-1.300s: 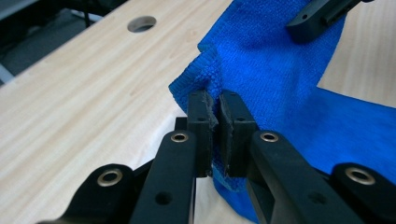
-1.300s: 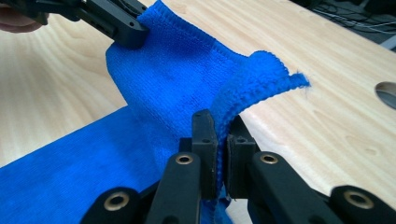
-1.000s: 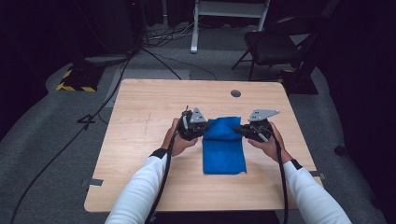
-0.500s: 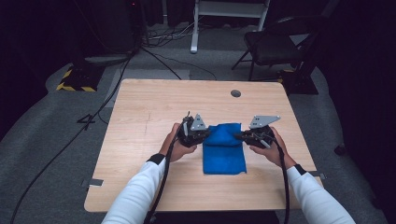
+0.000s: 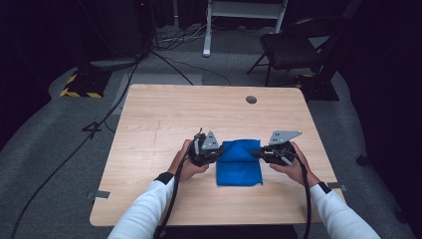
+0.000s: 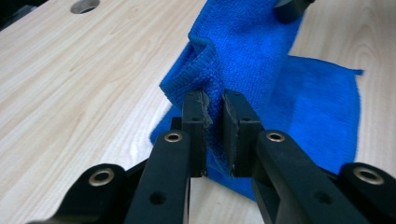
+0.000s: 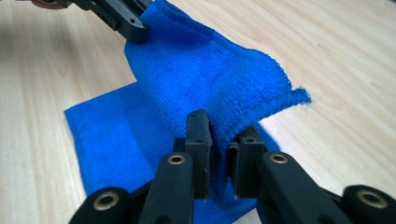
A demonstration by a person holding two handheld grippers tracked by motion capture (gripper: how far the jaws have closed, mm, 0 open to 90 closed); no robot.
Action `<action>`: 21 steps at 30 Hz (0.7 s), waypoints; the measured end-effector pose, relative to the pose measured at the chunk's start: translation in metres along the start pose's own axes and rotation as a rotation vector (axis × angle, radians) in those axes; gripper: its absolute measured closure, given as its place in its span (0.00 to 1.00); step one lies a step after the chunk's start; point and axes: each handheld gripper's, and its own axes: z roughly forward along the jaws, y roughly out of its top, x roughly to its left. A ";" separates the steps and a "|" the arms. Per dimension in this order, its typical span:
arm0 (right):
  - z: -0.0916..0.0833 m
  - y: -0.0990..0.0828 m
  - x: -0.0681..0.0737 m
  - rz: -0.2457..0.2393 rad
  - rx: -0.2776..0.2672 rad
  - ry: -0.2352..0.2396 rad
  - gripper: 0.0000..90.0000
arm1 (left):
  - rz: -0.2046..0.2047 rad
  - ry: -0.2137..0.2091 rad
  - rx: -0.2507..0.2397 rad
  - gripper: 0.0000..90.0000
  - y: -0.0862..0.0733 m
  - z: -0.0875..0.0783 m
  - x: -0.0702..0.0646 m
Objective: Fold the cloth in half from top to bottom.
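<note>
**Two grippers at the folded edge of a blue cloth**

In the left gripper view the fingers (image 6: 196, 123) stand a little apart with a raised fold of the blue cloth (image 6: 261, 60) running up between them. They have just been opening, and the gap looks slack rather than pinched, so the cloth sits between them without being pressed. It is much the same in the right gripper view: the fingers (image 7: 200, 140) have just been parting too, with a thick edge of the cloth (image 7: 196, 70) standing in the narrow gap between them, loosely.

Moving outward, the left gripper (image 5: 222, 153) is at the cloth's upper left corner in the high view, and the right gripper (image 5: 258, 154) is at its upper right corner. Each is carried in a hand, left hand (image 5: 185, 164) and right hand (image 5: 293, 167), with white sleeves coming in from the bottom of the frame.

The cloth (image 5: 239, 167) lies a little right of centre in the high view, on the near half of the pale wooden surface (image 5: 164, 114). Its far edge is lifted and doubled over between the two grippers; the rest lies flat. A small round hole (image 5: 251, 99) sits near the surface's far edge, toward the upper right. Beyond it, a dark chair (image 5: 293, 50) stands on the grey floor at the upper right of the frame.
</note>
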 end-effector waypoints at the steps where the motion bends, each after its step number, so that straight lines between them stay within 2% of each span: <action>1: 0.000 -0.002 0.001 0.000 0.003 0.003 0.88 | 0.002 -0.004 0.001 0.88 -0.001 0.000 -0.002; 12: -0.008 -0.021 0.013 -0.005 0.027 0.037 0.76 | 0.035 -0.031 0.023 0.76 -0.014 -0.009 -0.018; 17: -0.015 -0.027 0.021 -0.016 0.022 0.056 0.73 | 0.047 -0.051 0.047 0.75 -0.018 -0.013 -0.025; 21: -0.017 -0.028 0.029 -0.046 0.021 0.071 0.73 | 0.055 -0.068 0.057 0.75 -0.020 -0.013 -0.032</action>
